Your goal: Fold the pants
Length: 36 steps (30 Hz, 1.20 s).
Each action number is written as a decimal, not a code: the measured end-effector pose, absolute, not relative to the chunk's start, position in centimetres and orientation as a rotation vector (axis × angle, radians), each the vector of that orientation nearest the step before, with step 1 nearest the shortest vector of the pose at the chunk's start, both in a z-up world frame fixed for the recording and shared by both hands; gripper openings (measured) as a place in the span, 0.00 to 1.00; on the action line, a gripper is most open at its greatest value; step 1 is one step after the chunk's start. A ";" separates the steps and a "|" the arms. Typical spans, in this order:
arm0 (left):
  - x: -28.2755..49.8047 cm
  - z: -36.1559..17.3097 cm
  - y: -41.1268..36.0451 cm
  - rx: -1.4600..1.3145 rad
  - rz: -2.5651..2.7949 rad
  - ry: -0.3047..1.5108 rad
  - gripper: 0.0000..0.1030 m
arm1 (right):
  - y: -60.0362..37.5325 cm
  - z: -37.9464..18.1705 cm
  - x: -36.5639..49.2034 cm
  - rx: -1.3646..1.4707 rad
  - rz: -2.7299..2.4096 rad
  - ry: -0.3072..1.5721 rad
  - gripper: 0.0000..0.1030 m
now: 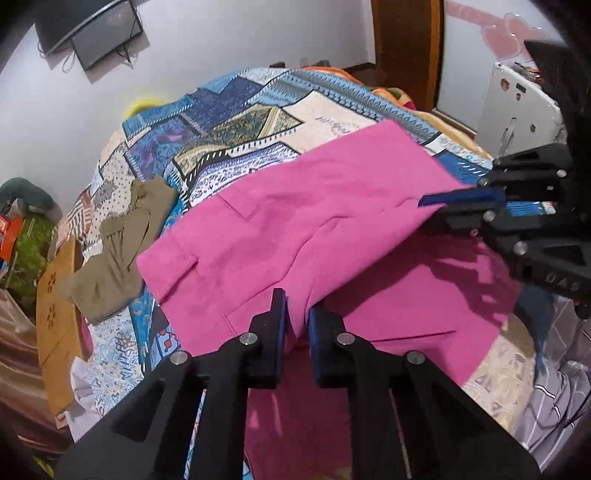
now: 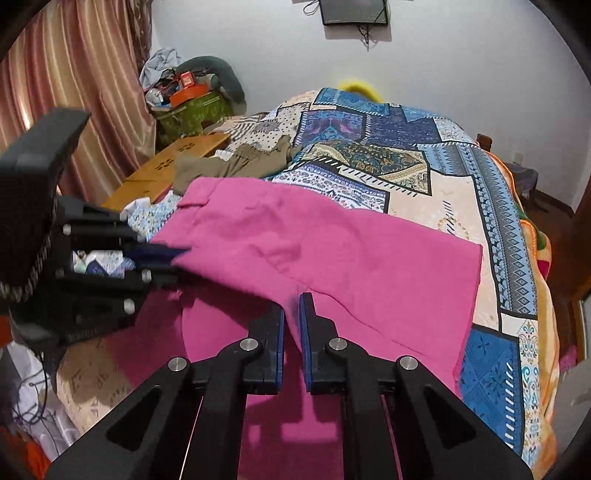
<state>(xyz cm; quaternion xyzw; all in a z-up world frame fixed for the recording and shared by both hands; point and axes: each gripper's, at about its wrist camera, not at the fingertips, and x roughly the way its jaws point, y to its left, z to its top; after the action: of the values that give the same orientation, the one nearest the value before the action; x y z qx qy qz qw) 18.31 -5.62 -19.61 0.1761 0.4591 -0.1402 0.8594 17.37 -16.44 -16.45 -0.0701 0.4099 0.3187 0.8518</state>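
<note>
A: Starting with the left wrist view, what is the left claw (image 1: 297,317) doing?

B: It is pinching a raised fold of the pink pants (image 1: 295,221) between its blue-padded fingers (image 1: 279,317), which are pressing close on the cloth. The pants are lying across the patchwork bedspread (image 1: 240,122), with the gripped layer lifting over a lower pink layer that is spreading flat toward the camera.

A: Is the other claw showing there too?

B: Yes, the right claw (image 1: 461,201) is coming in from the right edge and clamping the far edge of the same lifted layer, its fingers pressed together on the fabric. An olive garment (image 1: 118,243) is lying crumpled to the left of the pants, partly over a wooden board (image 1: 55,332) at the bed's side. A dark screen (image 1: 99,33) is hanging on the white wall.

A: And the right wrist view?

B: The right claw (image 2: 291,317) is gripping a pinch of pink pants (image 2: 332,251) between nearly closed fingers (image 2: 306,321), and the cloth is rising in a ridge from there. The left claw (image 2: 162,258) is reaching in from the left and holding the pants' edge, its fingers squeezed on the cloth. The pants are covering the near part of the bedspread (image 2: 424,177), with one straight edge running down the right side. The olive garment (image 2: 236,162) is lying just beyond the pants, touching the wooden board (image 2: 166,173). Striped curtains (image 2: 74,74) are hanging at the left, beside a cluttered green box (image 2: 192,110).
</note>
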 end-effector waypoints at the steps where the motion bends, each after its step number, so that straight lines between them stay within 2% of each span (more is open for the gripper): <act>1: 18.0 -19.4 -5.6 0.370 -0.300 0.959 0.11 | -16.5 -16.4 17.1 -0.154 0.672 0.863 0.06; 26: 11.4 -19.8 -6.3 0.336 -0.362 1.000 0.11 | -17.9 -17.8 10.5 -0.164 0.688 0.935 0.07; 32: 10.0 -19.3 -5.1 0.322 -0.372 1.003 0.20 | -18.0 -18.1 10.1 -0.181 0.675 0.952 0.08; 34: 9.3 -18.9 -4.2 0.318 -0.366 0.999 0.21 | -18.4 -17.8 9.8 -0.191 0.660 0.956 0.16; 36: 8.8 -18.4 -3.1 0.313 -0.327 0.990 0.30 | -19.2 -17.5 9.6 -0.188 0.636 0.955 0.24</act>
<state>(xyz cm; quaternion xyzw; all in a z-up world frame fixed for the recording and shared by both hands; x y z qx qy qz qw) 8.81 -3.09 -18.44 0.1490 0.4708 -0.1554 0.8556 9.57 -19.18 -17.48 -0.0890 0.4511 0.3003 0.8357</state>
